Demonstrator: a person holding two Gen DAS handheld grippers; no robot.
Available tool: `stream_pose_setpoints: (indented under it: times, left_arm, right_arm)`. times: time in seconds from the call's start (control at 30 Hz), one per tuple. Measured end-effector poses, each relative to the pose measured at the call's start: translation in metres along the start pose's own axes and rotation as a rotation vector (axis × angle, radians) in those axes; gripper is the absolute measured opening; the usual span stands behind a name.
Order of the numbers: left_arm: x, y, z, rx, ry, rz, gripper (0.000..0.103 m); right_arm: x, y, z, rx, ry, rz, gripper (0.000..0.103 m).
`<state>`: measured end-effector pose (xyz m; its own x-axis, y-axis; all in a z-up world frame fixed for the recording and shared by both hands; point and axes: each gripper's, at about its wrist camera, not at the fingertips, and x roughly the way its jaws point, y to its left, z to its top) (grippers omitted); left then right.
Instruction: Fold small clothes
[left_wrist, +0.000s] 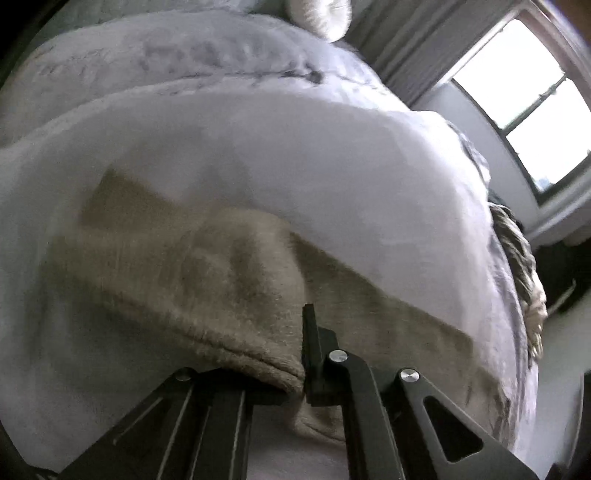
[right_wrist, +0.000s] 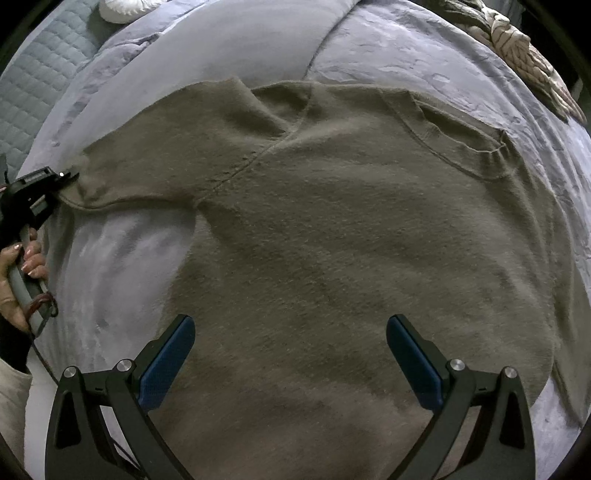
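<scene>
A brown-grey knit sweater (right_wrist: 332, 229) lies spread flat on a pale lavender bed cover (right_wrist: 118, 258). Its left sleeve stretches out to the left, its right sleeve is folded in at the upper right. My left gripper (left_wrist: 303, 373) is shut on the cuff of the left sleeve (left_wrist: 236, 295); it also shows in the right wrist view (right_wrist: 61, 177) at the far left, pinching that cuff. My right gripper (right_wrist: 290, 354) is open and empty, hovering over the sweater's lower body, with blue pads (right_wrist: 168, 362) showing.
A white round pillow (left_wrist: 321, 14) lies at the head of the bed. A chunky knit throw (right_wrist: 524, 62) lies at the bed's right edge. A window (left_wrist: 532, 99) is beyond the bed. A quilted grey cover (right_wrist: 33, 81) lies at upper left.
</scene>
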<state>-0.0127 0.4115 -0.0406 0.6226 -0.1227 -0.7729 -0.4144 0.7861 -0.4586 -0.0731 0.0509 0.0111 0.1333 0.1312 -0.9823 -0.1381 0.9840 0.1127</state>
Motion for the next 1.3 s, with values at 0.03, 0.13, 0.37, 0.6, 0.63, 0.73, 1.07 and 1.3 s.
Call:
stream_pose_setpoints:
  times: [0.03,0.13,0.37,0.6,0.63,0.73,1.07,1.3]
  left_arm:
    - [-0.006,-0.004,0.0,0.021,-0.014,-0.031,0.007]
    - [-0.016,-0.032,0.007,0.077,-0.038,-0.103,0.007]
    - [-0.043,-0.127,-0.007,0.276,-0.032,-0.285,0.007]
    - [-0.036,-0.261,-0.071,0.547,0.05,-0.412,0.007]
    - [-0.031,-0.28,-0.082,0.576,0.075,-0.429,0.007]
    - [-0.014,-0.328,-0.126,0.666,0.159,-0.466,0.007]
    - [0.054,-0.376,-0.266,0.925,0.403,-0.288,0.007]
    - [0.037,-0.369,-0.277,1.006,0.294,-0.161,0.079]
  right_arm:
    - [0.0,-0.001,-0.001,0.002,-0.005,0.003,0.103]
    - [-0.007,-0.01,-0.008,0.021,-0.022,0.013,0.103]
    - [-0.025,-0.046,-0.022,0.108,-0.064,0.026,0.103]
    - [-0.041,-0.108,-0.039,0.241,-0.105,0.008,0.103]
    - [-0.042,-0.117,-0.042,0.263,-0.108,0.002,0.103]
    - [-0.049,-0.152,-0.053,0.335,-0.114,-0.015,0.103]
    - [-0.035,-0.238,-0.09,0.527,-0.073,-0.037,0.103]
    - [-0.032,-0.247,-0.079,0.524,-0.081,-0.058,0.103]
